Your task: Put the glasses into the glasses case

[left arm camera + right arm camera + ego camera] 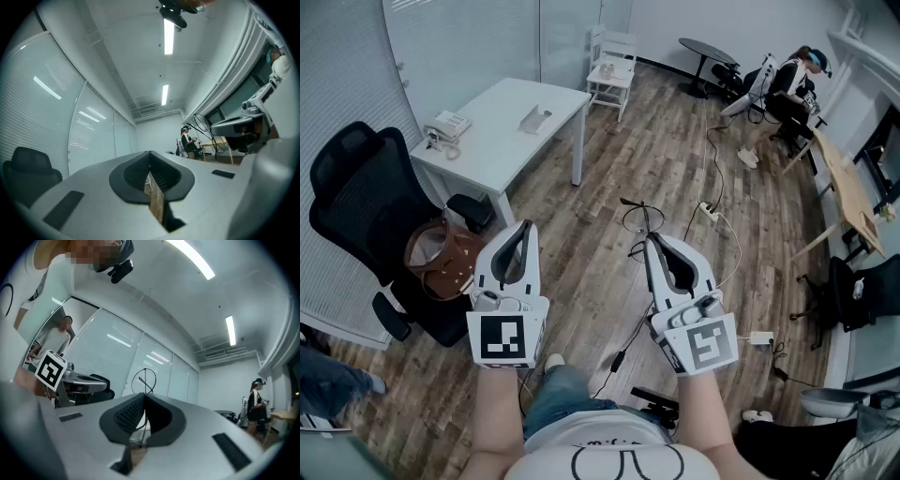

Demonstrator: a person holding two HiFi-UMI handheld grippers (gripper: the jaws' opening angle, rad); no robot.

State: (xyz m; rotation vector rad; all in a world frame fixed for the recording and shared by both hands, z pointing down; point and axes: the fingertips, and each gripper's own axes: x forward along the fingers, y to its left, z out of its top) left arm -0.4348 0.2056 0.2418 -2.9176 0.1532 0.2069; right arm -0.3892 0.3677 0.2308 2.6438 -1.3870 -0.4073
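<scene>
Two tongs are held side by side above the wooden floor (581,234), just beyond the person's jeans-clad knee (558,389), each with its marker cube facing the head view. The left tongs (527,226) have their tips pressed together with nothing between them. The left gripper view shows the same: the dark pads (161,176) meet at the tip, and only a thin strip of floor shows lower down. The right tongs (652,240) are likewise closed and empty, and in the right gripper view the ribbed pads (126,413) touch at the tip.

Below and between the tongs a black cable (623,352) trails over the floor towards a white power strip (710,211) farther off.

To the left stands a black office chair (361,183) with a brown bag (441,258) on its seat. Just beyond it is a white tabletop (502,141). It carries a white telephone (447,126) near its left end and a small grey object (534,119) towards its middle. Whether that object is the glasses case cannot be told at this distance, and no glasses can be made out.

Past the tabletop's far corner stands a small white chair (611,70) with something small and indistinct on its seat. At the back of the room are a round black table (708,49) and a seated person (787,89). A long wooden table (848,187) runs along the right side.
</scene>
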